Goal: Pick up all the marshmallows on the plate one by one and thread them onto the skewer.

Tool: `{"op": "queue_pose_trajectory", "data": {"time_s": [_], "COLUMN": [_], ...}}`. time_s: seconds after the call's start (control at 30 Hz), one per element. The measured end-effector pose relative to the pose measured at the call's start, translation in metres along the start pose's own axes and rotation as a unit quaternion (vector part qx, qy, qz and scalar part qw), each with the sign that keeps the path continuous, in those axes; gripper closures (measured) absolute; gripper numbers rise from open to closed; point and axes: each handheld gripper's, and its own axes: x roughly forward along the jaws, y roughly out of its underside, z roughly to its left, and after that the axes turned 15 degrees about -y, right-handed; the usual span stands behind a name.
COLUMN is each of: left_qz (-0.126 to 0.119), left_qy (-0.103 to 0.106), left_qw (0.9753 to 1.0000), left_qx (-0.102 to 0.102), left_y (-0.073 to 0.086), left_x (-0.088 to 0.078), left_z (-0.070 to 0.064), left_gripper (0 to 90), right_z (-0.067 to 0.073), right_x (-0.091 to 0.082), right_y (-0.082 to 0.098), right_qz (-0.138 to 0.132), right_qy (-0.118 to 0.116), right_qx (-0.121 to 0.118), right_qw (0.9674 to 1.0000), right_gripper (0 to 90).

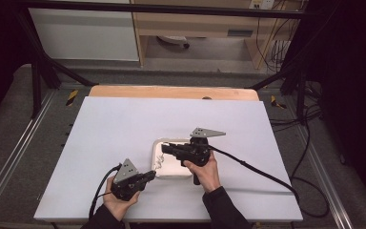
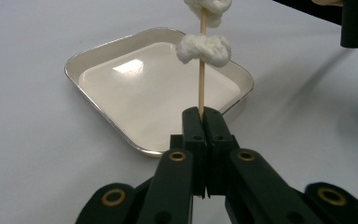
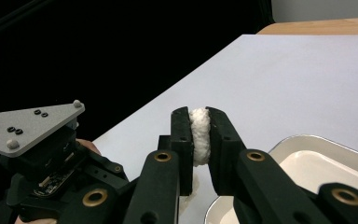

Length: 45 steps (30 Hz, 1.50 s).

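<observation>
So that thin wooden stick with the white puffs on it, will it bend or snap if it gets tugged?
Probably stiff but fragile: the stick looks thin and stays straight, clamped in the left hand-held gripper. The puffs look soft; one squashes in the right hand-held gripper.

White tray (image 2: pixel 121 60) with silver rim; pale wooden skewer (image 2: pixel 201 88); white fluffy pieces (image 2: pixel 204 48); black claws; white table (image 1: pixel 124 124).

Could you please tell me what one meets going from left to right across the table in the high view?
Left gripper → white lumps on the skewer → tray → right hand
</observation>
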Motion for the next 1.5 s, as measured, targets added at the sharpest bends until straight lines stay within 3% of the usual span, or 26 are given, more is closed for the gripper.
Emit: {"op": "queue_pose_trajectory", "data": {"time_s": [0.43, 0.5, 0.57, 0.63, 0.8, 0.9, 0.97, 1.13, 1.33, 1.5], "left_qz": [-0.005, -0.015, -0.014, -0.012, -0.018, -0.017, -0.018, -0.015, -0.010, 0.000], "left_qy": [-0.001, 0.003, -0.006, 0.001, 0.002, 0.000, 0.004, 0.000, 0.000, 0.004], "left_qw": [1.0000, 0.9999, 0.9998, 0.9999, 0.9998, 0.9998, 0.9998, 0.9998, 0.9999, 1.0000], "left_qx": [0.005, 0.000, 0.008, 0.001, 0.004, 0.000, -0.007, -0.016, -0.008, -0.005], "left_y": [-0.001, -0.002, -0.004, -0.003, -0.004, -0.003, -0.002, -0.002, -0.002, -0.002], "left_x": [0.000, -0.001, -0.001, 0.000, 0.001, 0.001, 0.001, 0.000, 0.000, 0.001], "left_z": [0.001, 0.002, 0.000, 0.000, 0.003, 0.004, 0.006, 0.009, 0.009, 0.011], "left_gripper": [89.2, 89.2, 89.2, 89.2, 89.1, 89.1, 89.1, 89.1, 89.0, 89.0], "right_z": [0.000, 0.000, -0.001, 0.000, -0.001, -0.001, 0.000, 0.000, -0.007, -0.014], "right_x": [0.003, 0.003, 0.006, 0.007, 0.006, 0.004, 0.001, -0.008, -0.020, -0.031], "right_y": [0.006, 0.006, 0.011, 0.012, 0.010, 0.007, 0.005, 0.002, 0.010, 0.017], "right_qz": [0.000, 0.001, 0.009, 0.008, 0.008, 0.008, 0.006, 0.027, 0.073, 0.109], "right_qy": [-0.005, -0.006, -0.015, -0.010, -0.007, 0.010, 0.018, 0.046, 0.084, 0.103], "right_qx": [0.000, 0.001, 0.011, 0.001, 0.008, 0.004, 0.001, -0.019, -0.038, -0.040], "right_qw": [1.0000, 1.0000, 0.9998, 0.9999, 0.9999, 0.9999, 0.9998, 0.9984, 0.9931, 0.9879], "right_gripper": [82.9, 82.9, 82.8, 82.6, 79.5, 63.1, 58.3, 37.4, 15.5, 6.4]}}
